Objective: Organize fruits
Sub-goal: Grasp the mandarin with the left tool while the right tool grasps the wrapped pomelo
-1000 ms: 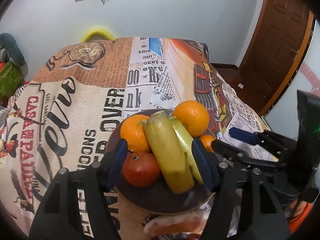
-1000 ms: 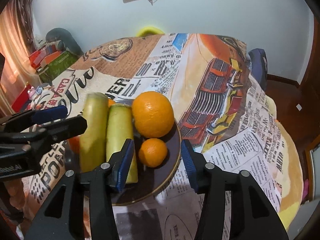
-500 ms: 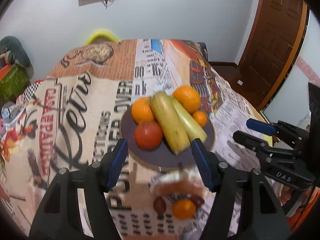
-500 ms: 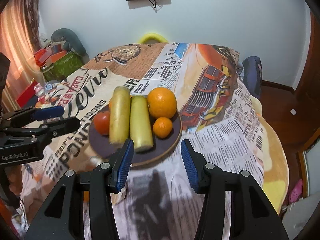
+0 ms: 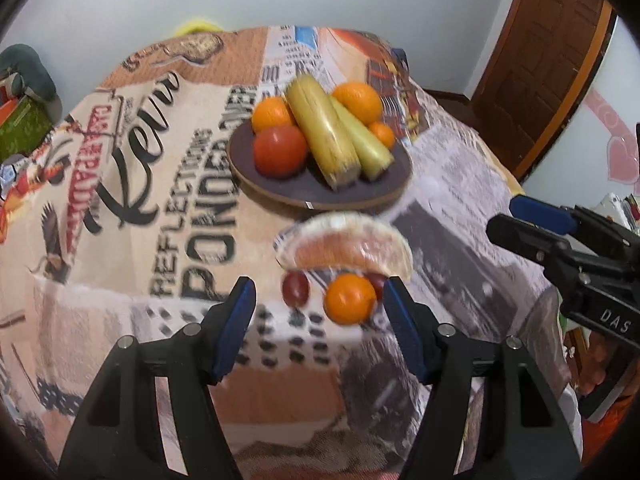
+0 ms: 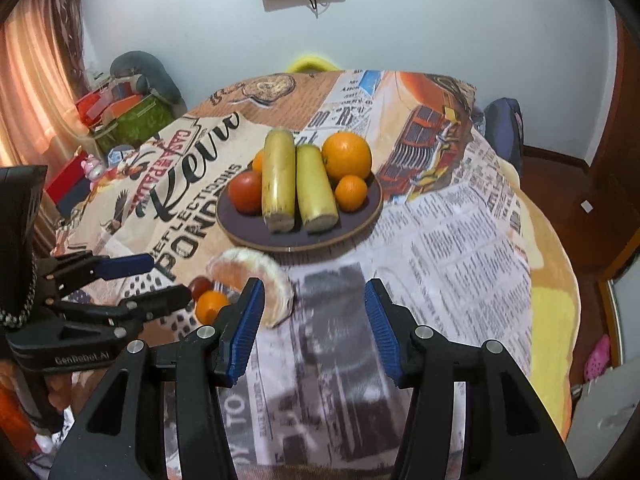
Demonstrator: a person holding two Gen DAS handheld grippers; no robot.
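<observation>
A dark round plate [image 5: 320, 196] [image 6: 248, 232] on the table holds two yellow-green cobs [image 5: 320, 128] [image 6: 278, 180], several oranges [image 5: 358, 102] [image 6: 346, 154] and a red tomato [image 5: 280, 150] [image 6: 246, 190]. In front of the plate lie a wrapped pomelo wedge [image 5: 348, 246] [image 6: 248, 268], a small orange [image 5: 350, 298] [image 6: 210, 304] and dark red grapes [image 5: 296, 288] [image 6: 199, 286]. My left gripper [image 5: 318, 312] is open and empty, just short of the small orange. My right gripper [image 6: 314, 320] is open and empty, right of the wedge.
The table wears a printed cloth [image 5: 160, 200] [image 6: 460, 240] with newspaper and poster patterns. A wooden door [image 5: 552, 52] stands at the right. Boxes and a grey cushion [image 6: 132, 96] sit at the left. The right gripper shows in the left wrist view [image 5: 560, 236].
Both grippers have drawn back from the plate and stayed open. The plate now sits farther off, and the wedge, small orange and grapes have come into view.
</observation>
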